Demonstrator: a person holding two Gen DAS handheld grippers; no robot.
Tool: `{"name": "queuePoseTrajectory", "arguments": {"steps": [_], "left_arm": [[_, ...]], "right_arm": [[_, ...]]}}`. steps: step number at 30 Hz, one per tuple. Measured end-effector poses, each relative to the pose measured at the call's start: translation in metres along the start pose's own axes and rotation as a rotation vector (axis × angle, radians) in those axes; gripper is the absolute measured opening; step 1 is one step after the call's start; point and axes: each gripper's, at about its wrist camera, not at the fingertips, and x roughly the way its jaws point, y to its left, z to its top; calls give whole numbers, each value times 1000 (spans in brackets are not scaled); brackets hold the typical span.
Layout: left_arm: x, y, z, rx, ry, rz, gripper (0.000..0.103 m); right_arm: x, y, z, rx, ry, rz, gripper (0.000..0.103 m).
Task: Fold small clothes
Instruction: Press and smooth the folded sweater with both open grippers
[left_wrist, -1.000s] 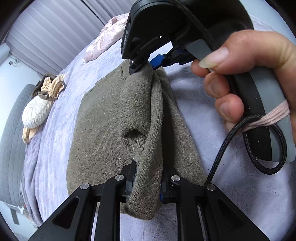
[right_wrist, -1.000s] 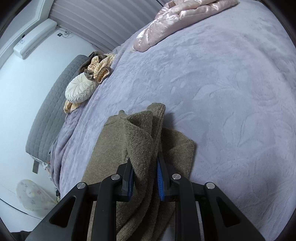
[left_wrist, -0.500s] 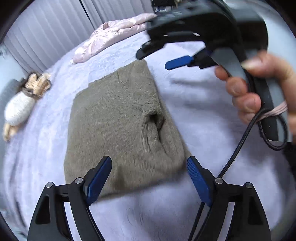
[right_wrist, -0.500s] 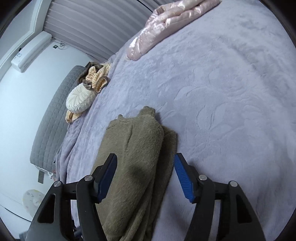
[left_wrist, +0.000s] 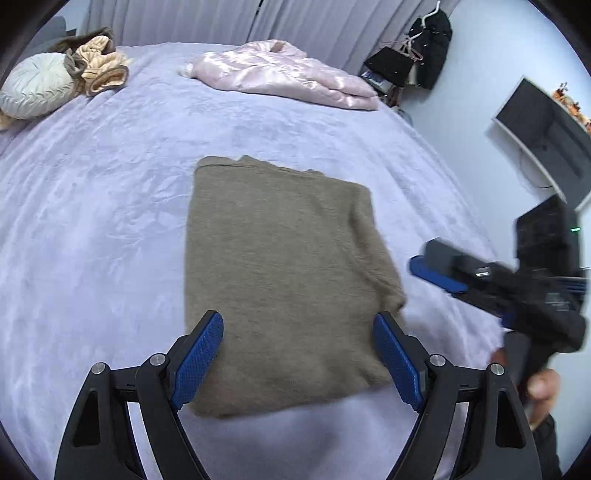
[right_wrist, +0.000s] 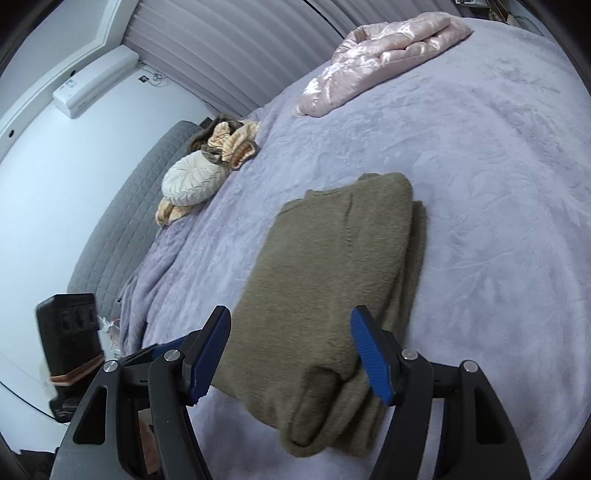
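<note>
Over the near edge of the bed, the left gripper (left_wrist: 297, 354) hangs with its jaws spread wide, holding nothing; its two blue pads (left_wrist: 199, 356) frame the near end of the folded sweater (left_wrist: 280, 280) without clearly touching it. Off to that gripper's right, the right gripper (left_wrist: 443, 277) appears blurred, clear of the sweater's right edge, with the person's hand (left_wrist: 539, 387) on its handle. From its own camera, the right gripper (right_wrist: 291, 354) is likewise spread wide and empty, its pads (right_wrist: 371, 360) hovering above the near corner of the sweater (right_wrist: 332, 295); contact cannot be told.

One olive-brown knit sweater lies on the lavender bed cover (left_wrist: 92, 221), folded into a rough rectangle, with stacked layers showing along its right side in the right wrist view. It rests near the middle of the bed (right_wrist: 498, 184), well apart from everything else.

Farther out, one pink satin quilt (left_wrist: 284, 75) lies bunched at the far side of the bed. One round pale cushion (right_wrist: 194, 177) sits by the grey quilted headboard (right_wrist: 122, 218), touching a heap of peach and brown fabric (right_wrist: 229, 142). One air-conditioning unit (right_wrist: 94, 81) hangs on the wall.
</note>
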Motion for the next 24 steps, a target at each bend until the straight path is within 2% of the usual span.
{"name": "queuePoseTrajectory", "arguments": {"steps": [2,4,5,7,8,9,10,12,16,18,21,24], "left_arm": [[14,3,-1,1,35,35,84],[23,6,-4,19,48,79,84],[28,8,-5,38,43,115,84],[34,17,-9,51,58,176,84],[41,24,-11,41,84,176,84],[48,34,-14,9,124,132,84],[52,44,-17,-40,150,91,84],[49,54,-18,-99,154,43,84],[31,42,1,-61,97,70,84],[31,36,23,-48,76,80,84],[50,21,52,-36,109,80,84],[82,14,71,-48,176,87,84]], "right_arm": [[1,8,2,14,-17,68,71],[12,9,2,39,13,134,71],[19,5,1,54,34,114,71],[34,-9,-3,78,70,-14,71],[39,-21,-6,104,82,-67,71],[42,-36,-9,142,89,-78,71],[42,-48,-13,188,82,-47,70],[34,-60,-16,233,61,1,69],[20,-46,-6,170,47,-38,71],[13,-39,10,138,17,-28,71],[19,-36,36,128,22,-3,72],[54,-51,52,187,118,88,75]]}}
